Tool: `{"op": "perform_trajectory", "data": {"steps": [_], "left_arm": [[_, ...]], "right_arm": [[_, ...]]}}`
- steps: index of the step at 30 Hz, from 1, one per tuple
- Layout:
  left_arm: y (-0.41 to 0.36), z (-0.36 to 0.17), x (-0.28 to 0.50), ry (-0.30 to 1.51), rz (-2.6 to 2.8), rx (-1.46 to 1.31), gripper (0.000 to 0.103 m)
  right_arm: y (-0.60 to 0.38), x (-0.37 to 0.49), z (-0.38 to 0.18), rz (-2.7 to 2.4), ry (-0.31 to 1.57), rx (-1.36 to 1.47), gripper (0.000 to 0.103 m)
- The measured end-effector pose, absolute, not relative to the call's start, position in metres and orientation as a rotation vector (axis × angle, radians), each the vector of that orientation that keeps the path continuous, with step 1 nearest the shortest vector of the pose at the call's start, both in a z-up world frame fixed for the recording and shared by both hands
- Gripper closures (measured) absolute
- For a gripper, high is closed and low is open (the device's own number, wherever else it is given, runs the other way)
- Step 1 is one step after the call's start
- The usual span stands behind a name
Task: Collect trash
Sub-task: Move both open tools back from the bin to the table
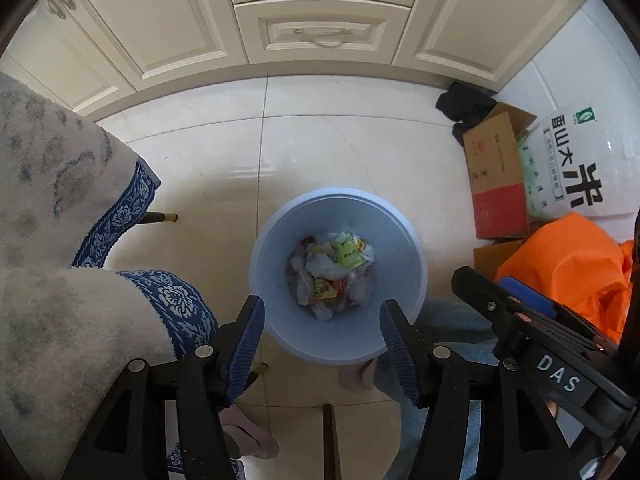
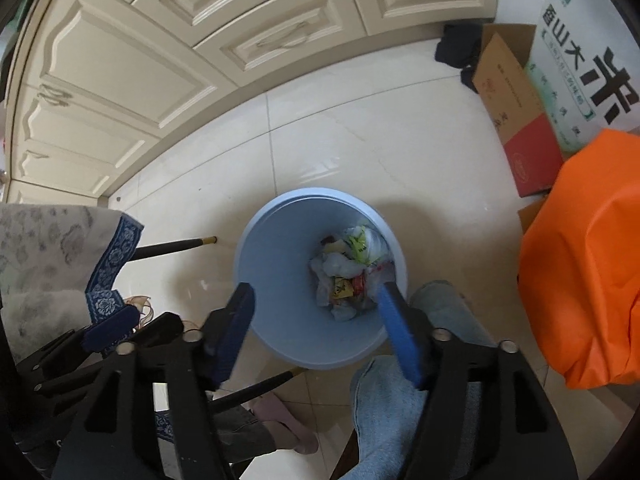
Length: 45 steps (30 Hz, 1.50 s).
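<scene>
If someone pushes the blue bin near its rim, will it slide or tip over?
The blue bin probably slides: it looks like thin, light plastic on a glossy tiled floor. The wrappers add little weight, so a high push might tip it.

Smooth matt plastic bin, glossy floor tiles, fuzzy tablecloth

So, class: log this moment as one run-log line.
left hand-held gripper: open, empty | right hand-held gripper: open, empty | round blue plastic bin: holds wrappers

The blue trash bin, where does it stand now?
The blue trash bin stands on the tiled floor in front of the cream cabinets, centred in both wrist views, with the cardboard box to its right.
</scene>
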<state>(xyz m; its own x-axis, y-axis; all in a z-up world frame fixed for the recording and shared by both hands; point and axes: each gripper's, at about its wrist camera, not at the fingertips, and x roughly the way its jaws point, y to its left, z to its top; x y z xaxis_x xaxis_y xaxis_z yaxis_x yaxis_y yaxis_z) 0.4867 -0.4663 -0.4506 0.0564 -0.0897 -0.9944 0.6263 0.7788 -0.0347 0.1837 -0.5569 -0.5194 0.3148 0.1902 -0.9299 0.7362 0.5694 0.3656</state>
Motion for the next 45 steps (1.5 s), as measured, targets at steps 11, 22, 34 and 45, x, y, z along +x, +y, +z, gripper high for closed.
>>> {"op": "perform_trajectory", "data": {"steps": [11, 22, 34, 45], "left_arm": [[-0.462, -0.431, 0.47, 1.41, -0.627, 0.466, 0.042], [-0.443, -0.368, 0.44, 1.295, -0.668, 0.468, 0.042], [-0.396, -0.275, 0.386, 1.139, -0.738, 0.417, 0.038], [-0.321, -0.187, 0.332, 0.969, -0.753, 0.323, 0.038]], "right_arm": [[-0.56, 0.17, -0.489, -0.549, 1.228, 0.842, 0.029], [-0.57, 0.14, -0.428, -0.687, 1.137, 0.765, 0.017], [-0.553, 0.112, -0.356, -0.712, 1.008, 0.735, 0.016], [-0.525, 0.093, -0.28, -0.724, 0.881, 0.68, 0.011]]}}
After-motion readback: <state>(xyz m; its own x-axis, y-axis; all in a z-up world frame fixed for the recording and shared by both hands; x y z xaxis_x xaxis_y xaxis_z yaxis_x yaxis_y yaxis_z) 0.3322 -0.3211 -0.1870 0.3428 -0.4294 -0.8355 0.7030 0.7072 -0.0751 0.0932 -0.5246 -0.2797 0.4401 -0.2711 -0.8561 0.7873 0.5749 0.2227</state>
